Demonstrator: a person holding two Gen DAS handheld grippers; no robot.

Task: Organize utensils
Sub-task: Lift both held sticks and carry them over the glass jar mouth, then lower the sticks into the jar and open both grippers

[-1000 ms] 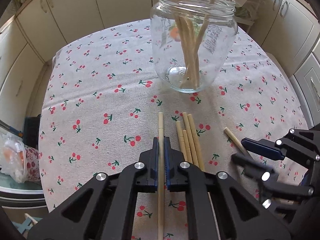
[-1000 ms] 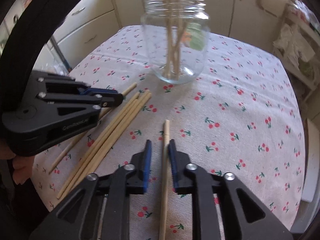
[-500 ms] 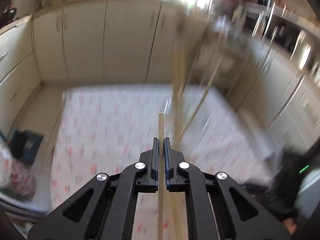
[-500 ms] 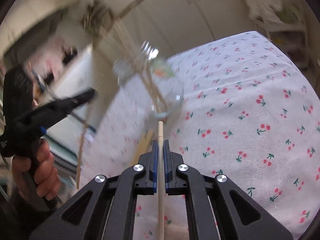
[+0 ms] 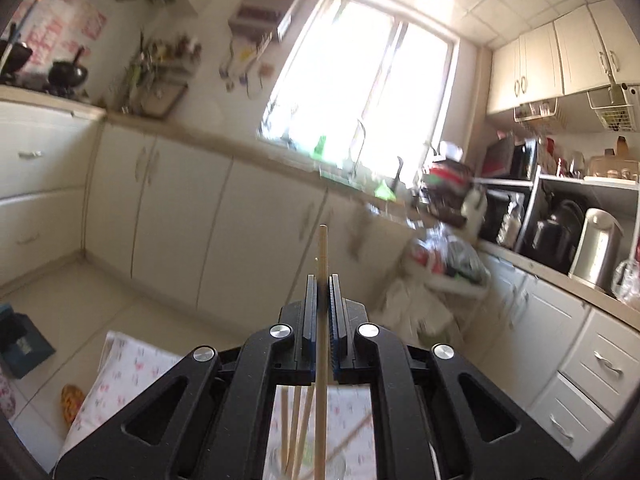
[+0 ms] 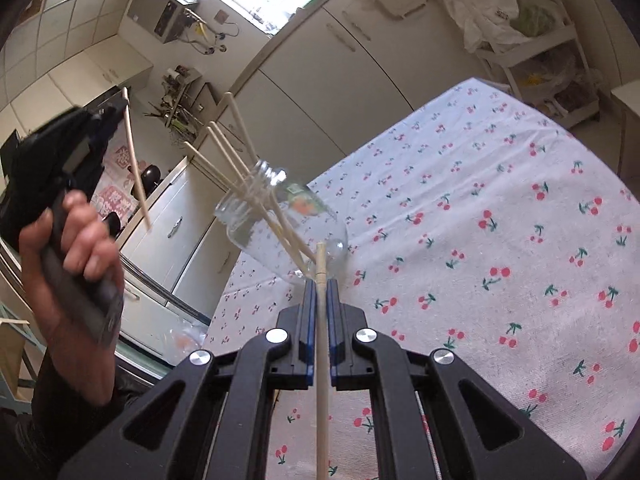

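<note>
Several chopsticks already stand in your glass jar (image 6: pixel 280 220). Your left gripper (image 5: pixel 322 300) and right gripper (image 6: pixel 318 304) each pinch one chopstick, neither yet dropped in.

Home kitchen. Ahead of the left tongs: a run of cream base cabinets (image 5: pixel 224 236) under a counter, with a bright window (image 5: pixel 360 92) above it and a faucet at the sill. Up and right of those tongs, cream wall cabinets (image 5: pixel 560 64), a hanging wire basket (image 5: pixel 612 112), a microwave (image 5: pixel 508 160) and a steel electric kettle (image 5: pixel 592 252) on the counter. Far left, a black wok (image 5: pixel 66 74) on a stove. Beyond the right tongs: a table under a cherry-print tablecloth (image 6: pixel 500 240), and a white shelf rack (image 6: pixel 532 44) stuffed with plastic bags.
</note>
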